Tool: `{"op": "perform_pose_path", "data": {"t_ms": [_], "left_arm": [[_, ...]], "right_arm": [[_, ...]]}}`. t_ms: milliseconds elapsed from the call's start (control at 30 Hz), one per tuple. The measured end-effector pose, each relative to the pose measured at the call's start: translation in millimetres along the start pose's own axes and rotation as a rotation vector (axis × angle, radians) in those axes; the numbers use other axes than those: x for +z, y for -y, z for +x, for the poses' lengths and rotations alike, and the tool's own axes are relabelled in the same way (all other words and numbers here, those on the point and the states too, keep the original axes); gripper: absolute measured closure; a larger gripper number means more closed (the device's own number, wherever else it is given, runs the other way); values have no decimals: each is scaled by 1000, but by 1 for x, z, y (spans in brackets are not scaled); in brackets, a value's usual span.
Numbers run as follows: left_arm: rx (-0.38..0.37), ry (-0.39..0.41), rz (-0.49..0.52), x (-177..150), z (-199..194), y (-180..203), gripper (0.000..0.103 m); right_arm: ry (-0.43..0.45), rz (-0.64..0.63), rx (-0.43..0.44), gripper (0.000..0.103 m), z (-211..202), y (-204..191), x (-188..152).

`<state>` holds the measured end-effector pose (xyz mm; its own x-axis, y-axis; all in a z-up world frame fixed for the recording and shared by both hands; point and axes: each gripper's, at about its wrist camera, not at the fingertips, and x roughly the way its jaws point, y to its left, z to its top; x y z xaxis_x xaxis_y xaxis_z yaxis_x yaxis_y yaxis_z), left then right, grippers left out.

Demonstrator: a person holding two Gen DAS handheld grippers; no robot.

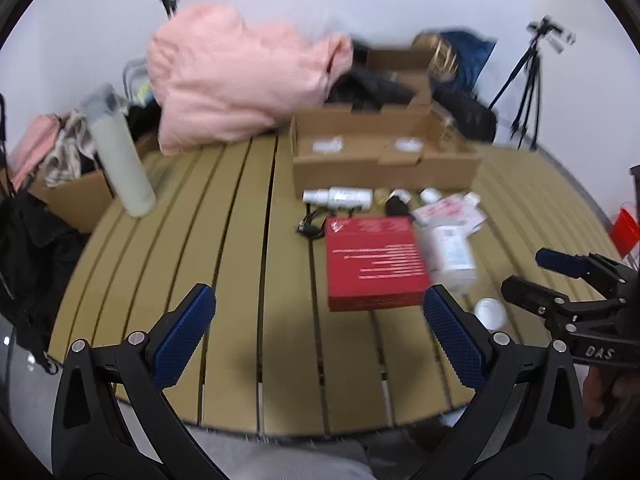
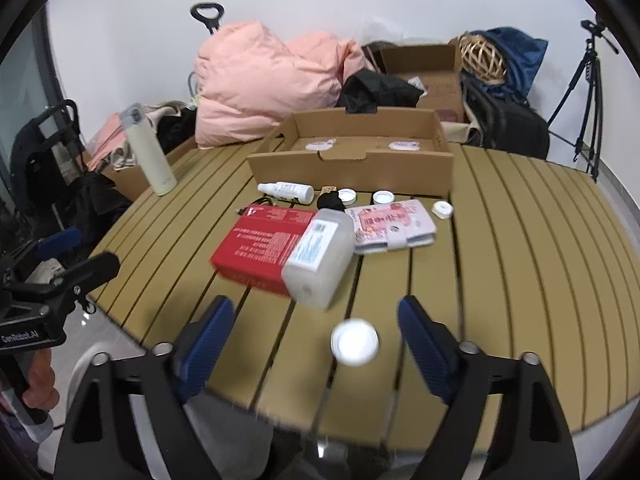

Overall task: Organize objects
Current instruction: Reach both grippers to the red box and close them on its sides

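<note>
Both grippers' fingers gape wide, holding nothing (a white cap point(image 2: 354, 342) lies between the right gripper point(image 2: 316, 328) pair).

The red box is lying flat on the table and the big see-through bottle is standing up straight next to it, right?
Not quite. The red box does lie flat on the slatted table, but the big see-through bottle is not standing: it lies on its side, leaning partly over the box's edge. The right wrist view shows this most clearly.
</note>
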<state>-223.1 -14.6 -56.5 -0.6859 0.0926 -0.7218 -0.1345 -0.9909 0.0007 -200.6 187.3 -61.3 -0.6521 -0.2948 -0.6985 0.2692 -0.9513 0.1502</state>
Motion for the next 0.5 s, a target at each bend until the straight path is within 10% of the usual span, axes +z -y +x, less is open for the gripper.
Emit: {"op": "perform_pose_path", "data": {"t_ms": [267, 433, 500], "left_arm": [[-54, -124, 34, 22, 73, 0, 0], [-116, -171, -4, 27, 103, -5, 6], [-130, -176, -9, 25, 110, -6, 15]], "right_arm": [[-104, 50, -53, 40, 90, 17, 35], [-65, 100, -224, 41, 77, 47, 41], [-39, 148, -129, 41, 68, 52, 47]]}}
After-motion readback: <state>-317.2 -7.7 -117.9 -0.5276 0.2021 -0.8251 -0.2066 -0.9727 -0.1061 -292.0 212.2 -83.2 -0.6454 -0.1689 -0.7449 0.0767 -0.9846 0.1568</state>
